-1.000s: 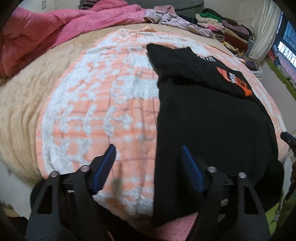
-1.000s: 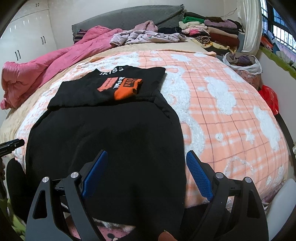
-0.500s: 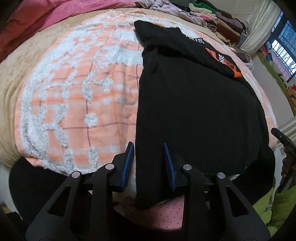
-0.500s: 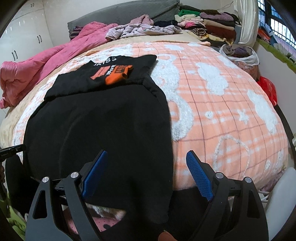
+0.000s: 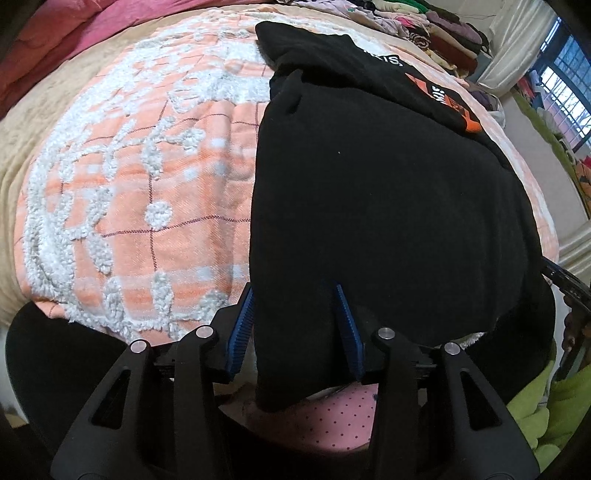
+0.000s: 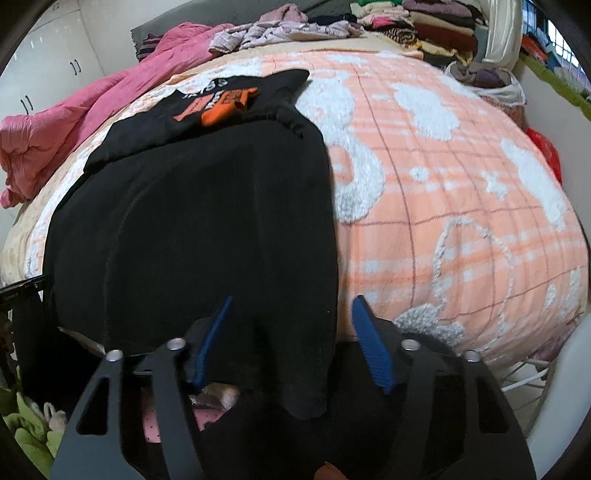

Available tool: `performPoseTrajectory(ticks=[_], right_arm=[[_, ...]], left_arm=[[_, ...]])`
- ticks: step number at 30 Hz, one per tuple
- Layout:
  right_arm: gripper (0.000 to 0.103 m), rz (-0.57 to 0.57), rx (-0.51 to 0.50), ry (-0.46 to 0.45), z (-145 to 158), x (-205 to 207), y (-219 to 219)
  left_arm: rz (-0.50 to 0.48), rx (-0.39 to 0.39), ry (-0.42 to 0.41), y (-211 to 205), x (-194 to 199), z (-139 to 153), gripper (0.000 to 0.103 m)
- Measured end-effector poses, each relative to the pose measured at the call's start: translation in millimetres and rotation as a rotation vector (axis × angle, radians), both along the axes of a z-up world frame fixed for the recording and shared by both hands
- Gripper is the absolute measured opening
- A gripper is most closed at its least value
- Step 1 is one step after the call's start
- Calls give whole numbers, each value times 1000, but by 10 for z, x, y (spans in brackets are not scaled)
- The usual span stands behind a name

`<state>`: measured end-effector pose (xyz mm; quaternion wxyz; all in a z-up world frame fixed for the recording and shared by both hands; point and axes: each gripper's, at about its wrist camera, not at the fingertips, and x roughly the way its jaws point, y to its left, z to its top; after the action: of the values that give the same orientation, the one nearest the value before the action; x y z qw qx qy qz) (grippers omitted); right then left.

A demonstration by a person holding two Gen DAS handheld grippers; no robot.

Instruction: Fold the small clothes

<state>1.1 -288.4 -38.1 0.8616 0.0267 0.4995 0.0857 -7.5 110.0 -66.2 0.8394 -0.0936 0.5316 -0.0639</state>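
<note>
A black garment [image 5: 388,206] lies spread on the bed, its near hem hanging over the bed's front edge; it also shows in the right wrist view [image 6: 199,229]. A folded black shirt with an orange print [image 5: 439,99] lies at its far end, seen too in the right wrist view [image 6: 221,103]. My left gripper [image 5: 295,325] is open, its blue fingers on either side of the hem's left corner. My right gripper [image 6: 295,339] is open, its fingers on either side of the hem's right corner.
The bed carries an orange and white checked blanket [image 5: 140,192], also in the right wrist view [image 6: 461,192]. A pink quilt [image 6: 74,122] lies at the far left. Stacked clothes [image 6: 424,26] line the back. A white bag [image 6: 491,81] stands by the right wall.
Both grippers have moved down to the garment's near hem. The left fingers narrowed, then widened a little around the left corner. The right fingers have narrowed around the right corner.
</note>
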Motion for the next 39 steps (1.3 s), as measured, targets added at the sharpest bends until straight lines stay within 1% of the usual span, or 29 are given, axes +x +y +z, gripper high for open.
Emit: performPoseTrajectory(ticks=[1,2,4,6,8,10,11,12,13,14,15,17,23,29,32,36,39], right_arm=[[50,1,13,10,-31,16,-10],[49,0,20,18,-54,28,-16],[41,-6,39,38,-113,61,-37],[38,-15,52,46,-151,68,-62],[31,-12,52,41,-144,58,-74],[18,-10,47,36,-132,45,-97],[15,-8,49,33,-123,37,-111],[8,-4,54,29,-114,25,-124],[7,10,69,24,-97,13,-123],[7,16,72,19,-80,4,-114],[7,23,68,13,-62,-3,-99],[7,36,77,-3,-14,-10,-65],[7,52,160,-82,292,-7,-97],[7,45,265,-169,590,78,-147],[7,39,278,-207,704,142,-167],[7,18,288,-260,873,340,-211],[7,6,285,-302,996,513,-221]], left_arm=[[-2,0,1,-1,0,-6,34],[0,-3,4,6,-1,-14,34],[7,-20,14,35,5,-35,36],[16,-43,20,62,21,-45,36],[19,-52,23,68,26,-49,36],[17,-42,24,61,14,-49,36],[17,-36,23,52,10,-45,30],[15,-28,22,41,7,-40,22],[14,-20,19,35,-1,-29,18],[15,-16,14,28,-5,-13,11],[16,-16,9,33,-16,13,7],[19,-29,0,51,-22,59,5],[27,-93,-94,202,-39,426,4],[52,-123,-185,272,78,755,4],[62,-132,-223,261,219,893,4],[78,-139,-266,260,420,1045,4],[97,-147,-278,259,589,1094,4]])
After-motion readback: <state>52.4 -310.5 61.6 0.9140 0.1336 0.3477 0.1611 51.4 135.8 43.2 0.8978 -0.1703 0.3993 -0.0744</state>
